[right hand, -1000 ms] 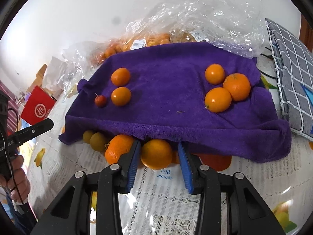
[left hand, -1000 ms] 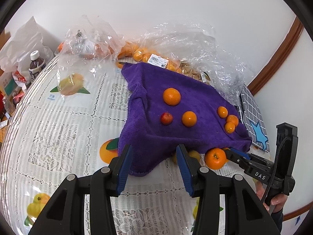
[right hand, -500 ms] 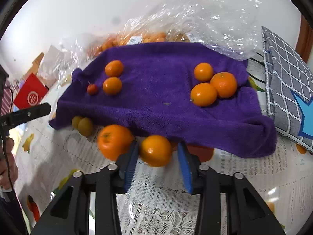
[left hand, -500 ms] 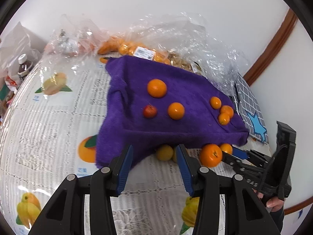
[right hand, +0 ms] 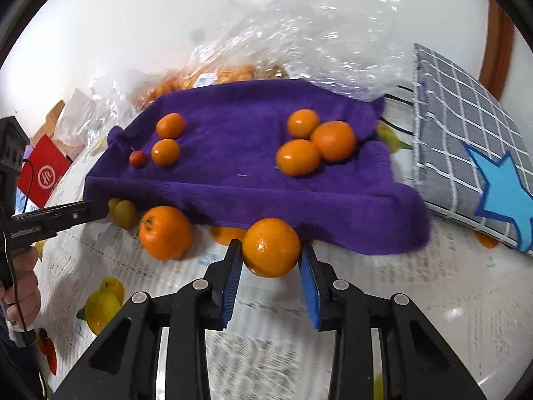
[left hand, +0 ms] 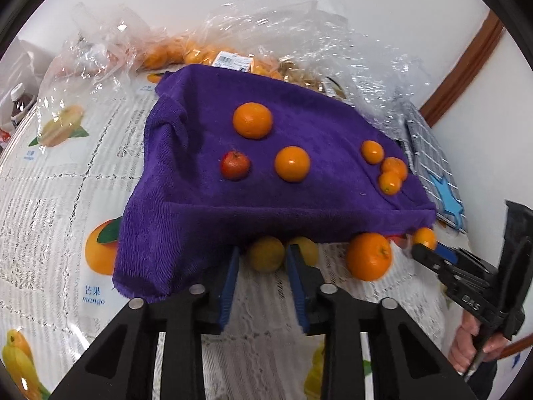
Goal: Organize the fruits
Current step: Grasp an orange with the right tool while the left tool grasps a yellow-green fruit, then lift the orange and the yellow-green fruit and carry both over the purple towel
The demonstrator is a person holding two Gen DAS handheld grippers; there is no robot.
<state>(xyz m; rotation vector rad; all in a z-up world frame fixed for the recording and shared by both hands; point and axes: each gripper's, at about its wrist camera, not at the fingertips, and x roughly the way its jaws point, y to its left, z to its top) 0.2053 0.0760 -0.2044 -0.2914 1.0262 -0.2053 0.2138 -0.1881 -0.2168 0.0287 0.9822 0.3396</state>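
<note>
Fruit-sorting scene on a worktop (left hand: 50, 200) covered with a lace-patterned cloth printed with fruit pictures. Left tongs (left hand: 261, 260) have just been closing and now grip a yellow-green fruit (left hand: 265, 253) at the near hem of a purple towel (left hand: 206, 206); a second yellowish fruit (left hand: 307, 248) lies just right of the right pad. Right tongs (right hand: 270, 256) are clamped on an orange (right hand: 271, 246), both blue pads pressed to its sides, just in front of the towel's near edge; their jaws opened slightly and closed again within the last moment. Another loose orange (right hand: 165, 231) rests on the worktop to the left of the held one, near the tip of the left tongs as seen in the right wrist view.

On top of the towel: to the left, two oranges (left hand: 252, 120) (left hand: 292, 163) and a small red fruit (left hand: 235, 165); to the right, a cluster of three oranges (right hand: 314, 146) touching one another. At the far side lie crumpled clear plastic bags (left hand: 299, 33) with more orange fruit inside. A grey checked cushion with a blue star (right hand: 473, 153) lies at the right. A red box (right hand: 43, 173) and a dark bottle (left hand: 20, 103) stand at the far left. A person's hand (right hand: 20, 296) holds the left tool's handle.
</note>
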